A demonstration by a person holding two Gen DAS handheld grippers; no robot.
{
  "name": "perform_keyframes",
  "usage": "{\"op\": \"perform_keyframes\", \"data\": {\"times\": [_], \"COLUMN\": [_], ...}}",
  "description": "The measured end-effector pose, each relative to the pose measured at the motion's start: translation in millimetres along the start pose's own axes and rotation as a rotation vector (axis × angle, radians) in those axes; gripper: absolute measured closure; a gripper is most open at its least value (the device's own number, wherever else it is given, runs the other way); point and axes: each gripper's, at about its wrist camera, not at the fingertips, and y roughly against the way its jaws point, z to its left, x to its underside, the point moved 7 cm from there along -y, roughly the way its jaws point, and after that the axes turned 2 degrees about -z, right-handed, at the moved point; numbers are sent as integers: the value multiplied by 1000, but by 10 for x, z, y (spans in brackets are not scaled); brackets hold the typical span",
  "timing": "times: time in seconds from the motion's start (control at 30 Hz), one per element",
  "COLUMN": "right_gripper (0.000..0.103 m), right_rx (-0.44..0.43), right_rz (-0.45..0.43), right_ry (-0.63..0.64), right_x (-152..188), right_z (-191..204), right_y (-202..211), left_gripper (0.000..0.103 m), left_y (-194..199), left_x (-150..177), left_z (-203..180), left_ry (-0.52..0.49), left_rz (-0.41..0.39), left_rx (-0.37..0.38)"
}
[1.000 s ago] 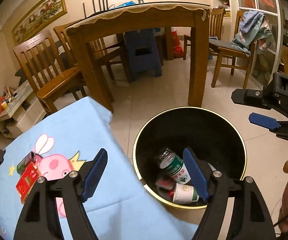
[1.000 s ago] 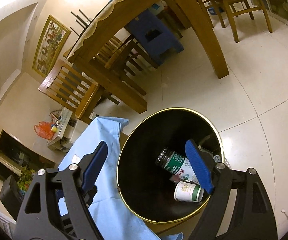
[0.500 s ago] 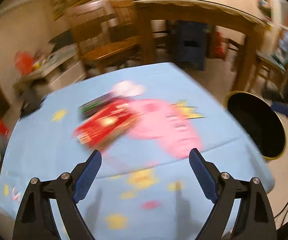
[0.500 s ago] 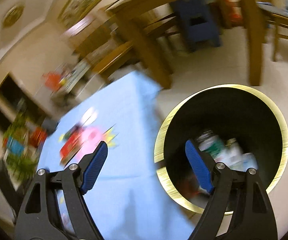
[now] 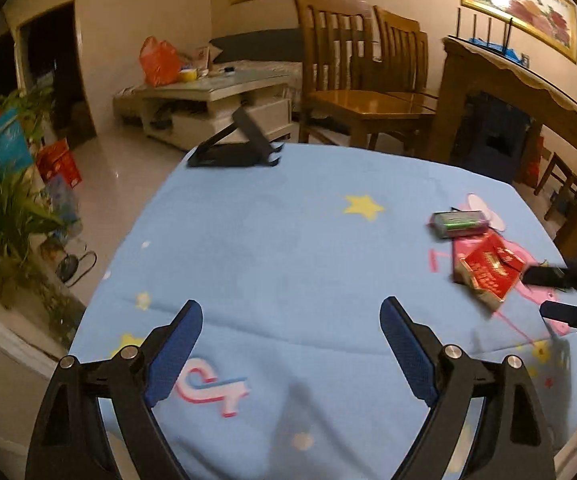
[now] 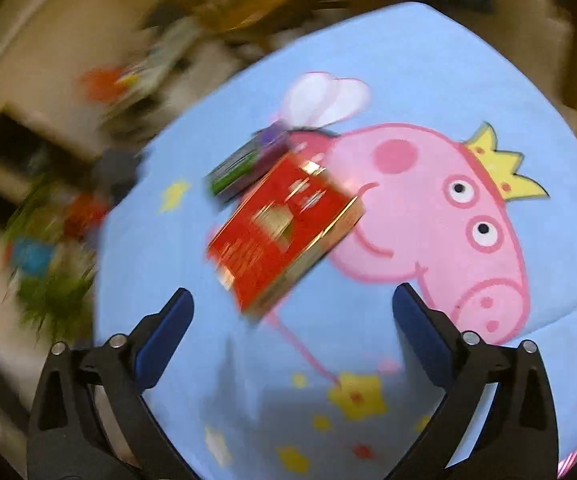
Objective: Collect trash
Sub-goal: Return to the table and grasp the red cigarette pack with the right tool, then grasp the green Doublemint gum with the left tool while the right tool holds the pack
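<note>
Two pieces of trash lie on the blue tablecloth (image 5: 288,240): a red box (image 6: 284,228) with gold edges and, just beyond it, a smaller green and purple pack (image 6: 248,164). In the right wrist view we see the red box directly ahead of the right gripper (image 6: 292,304), sitting a little past the fingertips and roughly centred between them, turned at an angle over the printed pink pig (image 6: 440,216). The green and purple pack sits at the box's far corner; the blur keeps us from telling whether the two touch. Our right gripper's jaws stand wide apart with nothing between them.

From the left wrist view, the red box (image 5: 490,272) and the green and purple pack (image 5: 458,224) lie far off to the right of the left gripper (image 5: 290,316), well apart from it, near the cloth's right side. There the right gripper (image 5: 556,292) shows at the frame's edge, its tips just beside the box. Our left gripper also hangs spread wide above bare cloth, holding nothing. A black folding stand (image 5: 236,148) rests at the cloth's far edge.
</note>
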Motion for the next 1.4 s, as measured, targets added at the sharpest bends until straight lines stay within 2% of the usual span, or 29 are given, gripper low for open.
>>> {"op": "perform_keyframes", "data": {"times": [0.1, 0.2, 0.3, 0.33, 0.37, 0.43, 0.47, 0.53, 0.63, 0.73, 0.77, 0.8, 0.87, 0.97, 1.03, 1.07, 1.1, 1.13, 1.2, 1.3, 1.4], "right_gripper": [4, 5, 6, 9, 17, 16, 12, 11, 7, 11, 15, 19, 32, 37, 38, 38, 38, 38, 38, 38, 38], "right_rx": [130, 246, 326, 311, 310, 332, 336, 348, 370, 432, 475, 482, 462, 383, 316, 312, 302, 248, 239, 199, 171], "right_rz": [-58, -96, -140, -144, -147, -189, -187, -123, -126, -124, -109, -105, -111, -74, -57, -57, -63, -66, -72, -90, -107], "right_ry": [-103, -89, -74, -59, -46, -41, -43, -33, -29, 18, 55, 76, 122, 201, 248, 259, 258, 241, 218, 195, 179], "right_x": [-105, -139, -124, -117, -89, -66, -48, 1, -11, -92, -98, -102, -111, -31, 55, 84, 107, 119, 119, 138, 147], "right_z": [58, 168, 264, 311, 380, 457, 489, 553, 619, 635, 640, 612, 625, 552, 388, 289, 122, -23, -317, -723, -1002], "right_y": [-85, -165, -200, -206, -216, -156, -173, -330, -410, -534, -591, -591, -529, -396, -230, -143, -8, 108, 281, 551, 739], "left_gripper": [16, 16, 16, 16, 16, 16, 16, 16, 16, 16, 16, 16, 16, 16, 16, 16, 16, 16, 16, 16, 16], "left_y": [-62, -131, -204, -221, -236, -267, -284, -312, -336, -359, -372, -386, -410, -515, -590, -629, -687, -742, -818, -935, -1061], "left_x": [43, 50, 21, 20, 12, -9, -23, -51, -118, -226, -267, -334, -459, -704, -802, -832, -850, -849, -840, -829, -850], "left_z": [109, 208, 257, 256, 256, 238, 229, 213, 190, 167, 154, 137, 76, -182, -420, -537, -708, -885, -1168, -1538, -1792], "left_ry": [6, 19, 30, 32, 32, 26, 24, 25, 27, 15, 10, 0, -30, -120, -194, -234, -291, -352, -446, -555, -605], "left_rz": [13, 22, 25, 25, 25, 23, 23, 24, 17, 4, 1, -7, -32, -57, -71, -71, -70, -68, -73, -69, -31], "left_rx": [1, 8, 18, 22, 26, 31, 36, 43, 53, 56, 58, 57, 56, 91, 126, 145, 162, 183, 213, 292, 390]}}
